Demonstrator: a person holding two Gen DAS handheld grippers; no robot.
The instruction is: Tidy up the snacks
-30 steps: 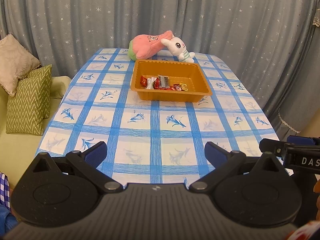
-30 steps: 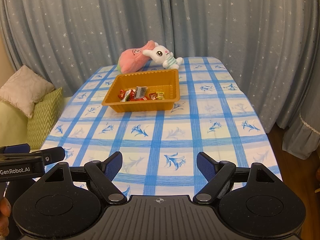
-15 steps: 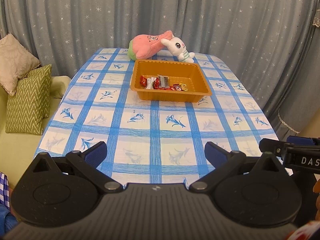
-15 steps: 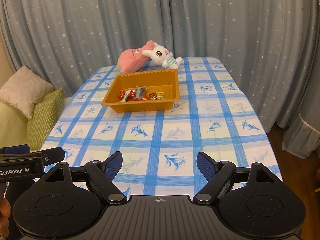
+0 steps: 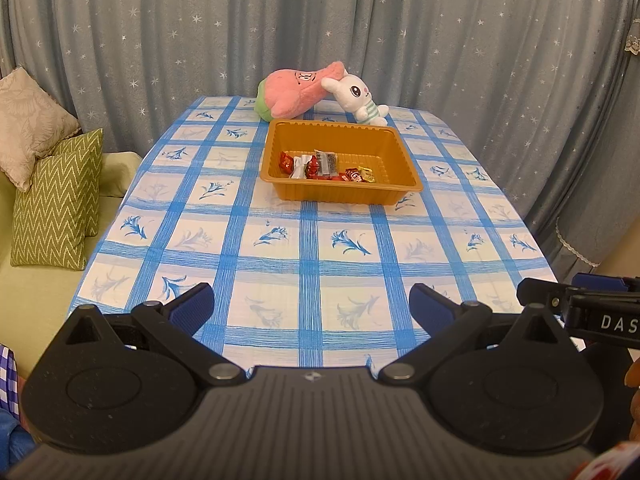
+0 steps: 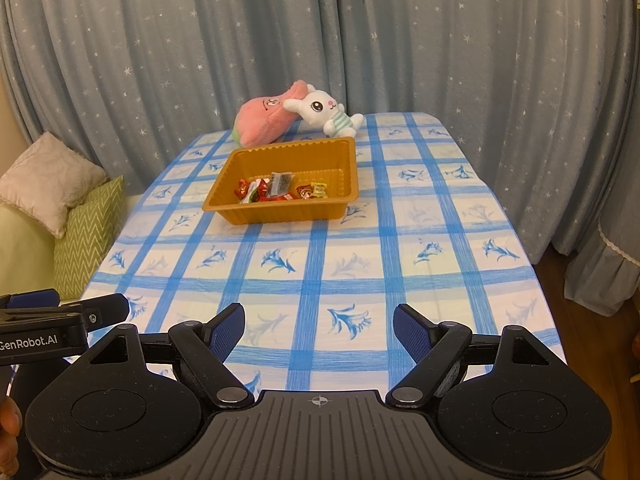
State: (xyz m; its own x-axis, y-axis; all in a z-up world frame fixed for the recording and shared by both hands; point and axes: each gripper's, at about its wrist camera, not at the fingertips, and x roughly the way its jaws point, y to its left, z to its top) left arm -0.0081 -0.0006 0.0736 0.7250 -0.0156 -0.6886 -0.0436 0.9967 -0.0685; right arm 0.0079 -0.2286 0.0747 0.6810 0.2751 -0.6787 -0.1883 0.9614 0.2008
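An orange plastic tray (image 5: 404,168) (image 6: 344,168) stands on the far half of the table. Several wrapped snacks (image 5: 326,166) (image 6: 280,190) lie in a cluster inside it near its front wall. My left gripper (image 5: 311,307) is open and empty above the table's near edge, far from the tray. My right gripper (image 6: 319,327) is open and empty too, beside the left one. Each gripper shows at the edge of the other's view.
The table wears a blue-checked cloth (image 5: 312,236) (image 6: 360,252). A pink plush (image 5: 298,94) (image 6: 266,120) and a white rabbit plush (image 5: 358,96) (image 6: 324,114) lie behind the tray. Cushions (image 5: 56,200) sit on a green sofa at left. Curtains hang behind.
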